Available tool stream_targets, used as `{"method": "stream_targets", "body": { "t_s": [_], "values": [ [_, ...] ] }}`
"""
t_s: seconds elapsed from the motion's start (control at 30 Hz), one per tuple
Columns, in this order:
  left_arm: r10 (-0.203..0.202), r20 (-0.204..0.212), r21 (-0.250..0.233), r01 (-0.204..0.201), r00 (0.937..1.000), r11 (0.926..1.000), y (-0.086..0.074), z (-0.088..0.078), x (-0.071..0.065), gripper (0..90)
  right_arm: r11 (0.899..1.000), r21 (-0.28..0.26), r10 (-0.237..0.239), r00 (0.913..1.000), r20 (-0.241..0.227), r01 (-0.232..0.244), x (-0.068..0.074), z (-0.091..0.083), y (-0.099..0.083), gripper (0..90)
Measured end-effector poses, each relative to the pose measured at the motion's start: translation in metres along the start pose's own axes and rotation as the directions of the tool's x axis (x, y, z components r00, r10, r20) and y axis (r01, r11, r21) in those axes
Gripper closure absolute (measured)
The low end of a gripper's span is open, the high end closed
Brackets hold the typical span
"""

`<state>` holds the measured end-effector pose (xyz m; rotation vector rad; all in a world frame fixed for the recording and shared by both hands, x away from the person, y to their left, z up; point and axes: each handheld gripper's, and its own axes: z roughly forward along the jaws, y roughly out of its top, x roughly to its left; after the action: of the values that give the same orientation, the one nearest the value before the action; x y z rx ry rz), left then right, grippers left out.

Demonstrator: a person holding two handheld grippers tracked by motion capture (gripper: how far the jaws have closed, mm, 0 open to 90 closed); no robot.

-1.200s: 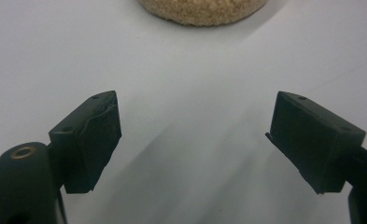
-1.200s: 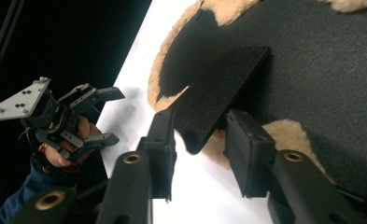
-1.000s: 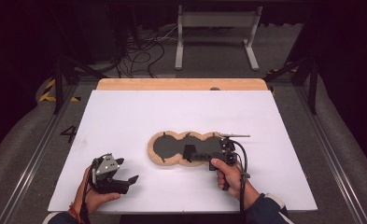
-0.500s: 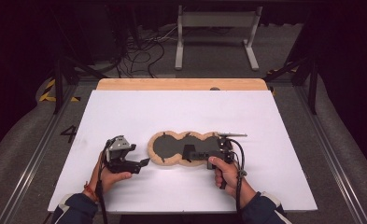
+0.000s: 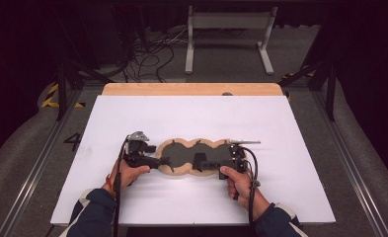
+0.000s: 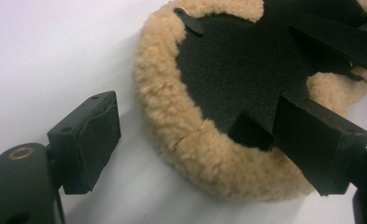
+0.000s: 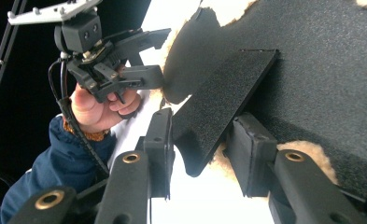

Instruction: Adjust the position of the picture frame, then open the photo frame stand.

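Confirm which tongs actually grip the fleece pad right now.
The right tongs, closed on the black flap. The left tongs stand open astride the fleece rim, not pinching it.

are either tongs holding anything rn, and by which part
The right tongs grip the tan fleece-edged black pad's stiff black flap; the left tongs, open, straddle its fleece rim.

Bright lit table, dark surroundings, soft close-ups.

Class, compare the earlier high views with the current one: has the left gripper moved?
Yes. The left gripper has moved rightward across the white table, from well clear of the fleece-edged pad to its left end, jaws open around the rim.
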<state>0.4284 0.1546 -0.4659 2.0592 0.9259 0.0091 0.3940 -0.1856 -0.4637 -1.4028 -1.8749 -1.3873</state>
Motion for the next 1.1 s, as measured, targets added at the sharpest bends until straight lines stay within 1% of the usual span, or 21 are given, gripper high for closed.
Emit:
{"method": "stream_targets", "body": {
  "t_s": [0.07,0.23,0.3,0.4,0.43,0.47,0.5,0.63,0.7,0.77,0.8,0.87,0.9,1.0,1.03,1.1],
  "values": [
    [-0.004,0.006,0.002,0.004,1.0,1.0,0.0014,0.0019,-0.0015,15.9,1.0,0.005,-0.012,0.9999,0.003,0.012,0.0011,0.0001,0.0003,62.2],
    [0.006,0.032,-0.003,-0.006,0.9995,1.0,0.0025,0.004,-0.0005,17.8,0.999,0.009,-0.047,0.9989,0.004,0.047,0.0012,0.0003,0.0007,62.1],
    [0.004,0.041,-0.006,-0.004,0.9992,1.0,0.0024,0.0045,-0.0004,19.0,0.999,0.01,-0.053,0.9986,0.005,0.053,0.0011,0.0004,0.0006,62.1],
    [0.014,0.045,-0.007,-0.014,0.9989,0.9999,0.0026,0.0048,-0.0004,19.6,0.998,0.014,-0.062,0.998,0.013,0.062,0.0029,0.0003,0.0008,62.0],
    [0.009,0.045,-0.007,-0.009,0.999,0.9999,0.0025,0.0045,-0.0005,20.0,0.998,0.015,-0.064,0.9979,0.013,0.064,0.003,0.0004,0.0009,62.0],
    [-0.007,0.051,-0.006,0.007,0.9987,1.0,0.002,0.0039,-0.0007,20.6,0.997,0.018,-0.073,0.9972,0.016,0.072,0.003,0.0003,0.0008,61.9],
    [-0.001,0.052,-0.008,0.002,0.9986,1.0,0.0019,0.0035,0.0006,21.5,0.997,0.019,-0.074,0.9971,0.018,0.074,0.0038,0.0002,0.0007,61.8],
    [-0.005,0.055,-0.02,0.006,0.9985,0.9998,0.0016,0.0025,0.0011,22.7,0.995,0.023,-0.092,0.9954,0.024,0.092,0.0052,0.0001,0.0003,61.7],
    [-0.013,0.055,-0.027,0.014,0.9984,0.9995,0.0014,0.0018,0.0009,23.2,0.994,0.024,-0.103,0.9943,0.025,0.103,0.0051,0.0,0.0001,61.6],
    [-0.017,0.065,-0.032,0.019,0.9977,0.9993,0.0012,0.0009,0.0011,23.3,0.994,0.027,-0.111,0.9933,0.03,0.111,0.0064,0.0,0.0001,61.5],
    [-0.026,0.067,-0.037,0.029,0.9974,0.9989,0.0009,0.0005,0.0013,23.3,0.993,0.03,-0.118,0.9926,0.031,0.117,0.0067,-0.0002,-0.0001,61.5],
    [-0.026,0.069,-0.041,0.029,0.9973,0.9988,0.0007,-0.0001,0.002,24.0,0.992,0.031,-0.124,0.9917,0.032,0.123,0.0069,-0.0002,-0.0001,61.5],
    [-0.039,0.082,-0.052,0.044,0.9958,0.9977,-0.0002,-0.001,0.0027,24.0,0.99,0.037,-0.136,0.99,0.036,0.135,0.0079,-0.0003,0.0,61.5],
    [-0.037,0.088,-0.054,0.042,0.9955,0.9977,-0.0004,-0.0022,0.0038,24.2,0.989,0.038,-0.143,0.989,0.036,0.142,0.0081,-0.0002,0.0003,61.5],
    [-0.043,0.094,-0.057,0.049,0.9947,0.9972,-0.0006,-0.0022,0.004,24.6,0.988,0.038,-0.153,0.9877,0.032,0.152,0.0077,-0.0002,0.0002,61.6],
    [-0.038,0.092,-0.059,0.044,0.995,0.9973,-0.0003,-0.0021,0.0038,24.8,0.985,0.04,-0.169,0.9851,0.031,0.168,0.0075,-0.0003,0.0001,61.6]
  ]
}}
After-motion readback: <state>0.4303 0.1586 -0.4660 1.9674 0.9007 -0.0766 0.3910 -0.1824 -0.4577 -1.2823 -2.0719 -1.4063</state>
